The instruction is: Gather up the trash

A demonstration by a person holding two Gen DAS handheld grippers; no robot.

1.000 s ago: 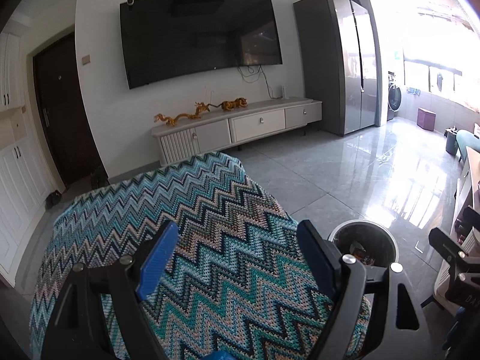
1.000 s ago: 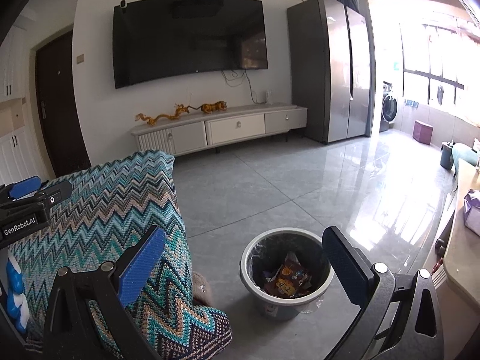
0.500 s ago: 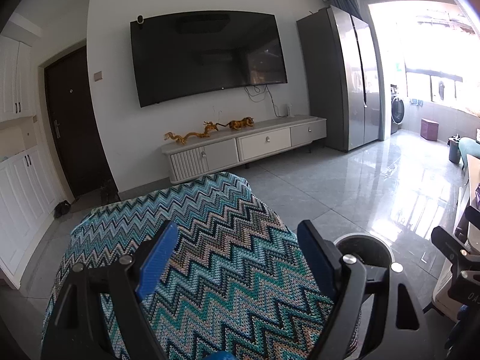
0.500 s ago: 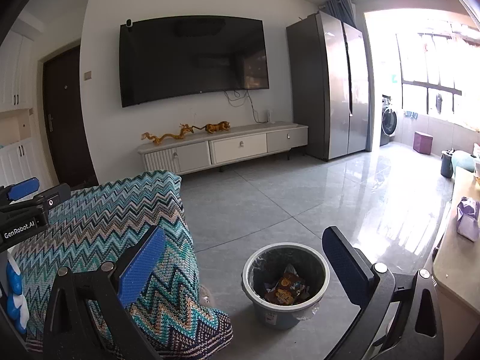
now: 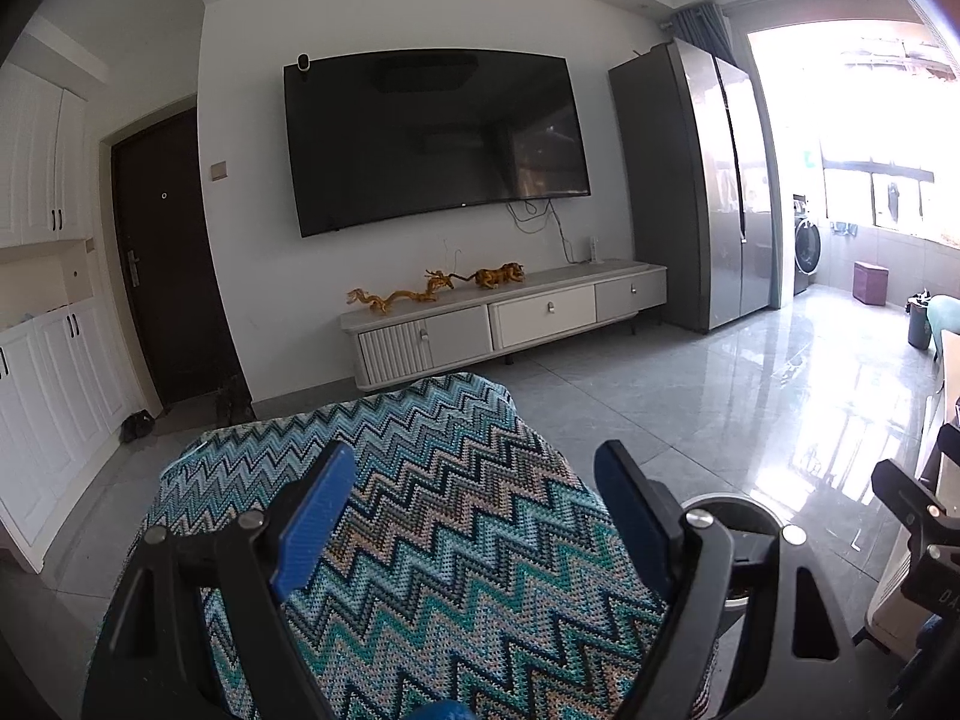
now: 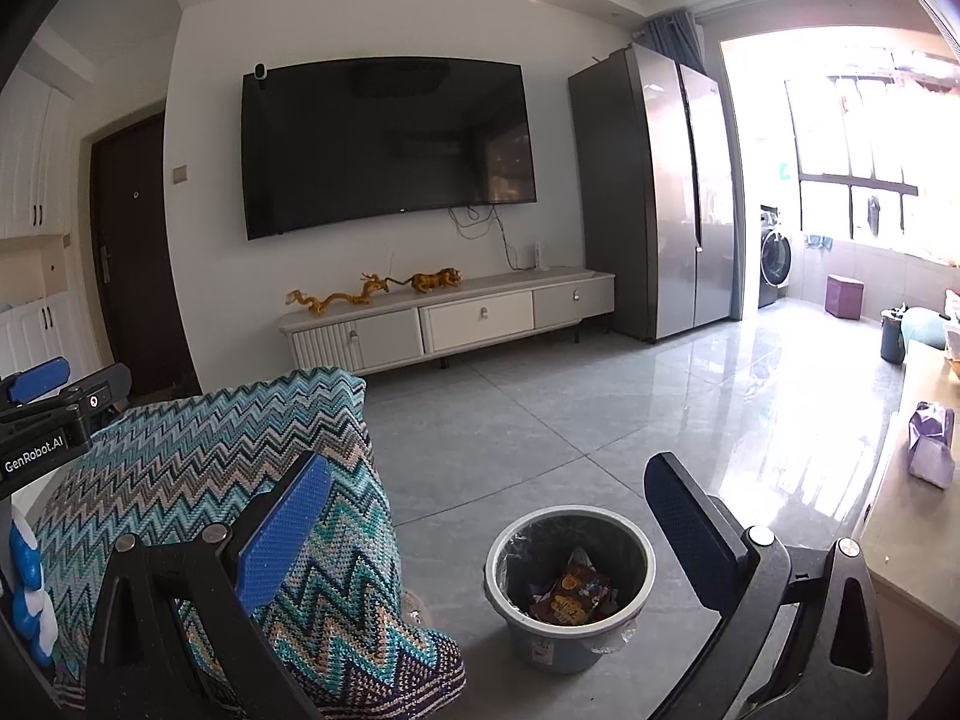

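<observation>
A grey trash bin (image 6: 570,588) lined with a plastic bag stands on the tiled floor and holds snack wrappers (image 6: 570,594). My right gripper (image 6: 486,528) is open and empty, raised above and in front of the bin. My left gripper (image 5: 480,516) is open and empty, held over a sofa arm covered in a zigzag knit throw (image 5: 432,492). In the left wrist view the bin's rim (image 5: 738,510) shows behind the right finger. The left gripper's body also shows at the left edge of the right wrist view (image 6: 54,414).
A crumpled purple and white wrapper (image 6: 930,444) lies on a light wooden table (image 6: 900,528) at the right. A TV cabinet (image 6: 450,318), wall TV and tall fridge (image 6: 660,192) stand across the floor. The throw-covered sofa arm (image 6: 210,480) is left of the bin.
Both grippers have tilted upward and risen; the bin and sofa arm sit lower in both views and more wall and ceiling show. Both stay open and empty.
</observation>
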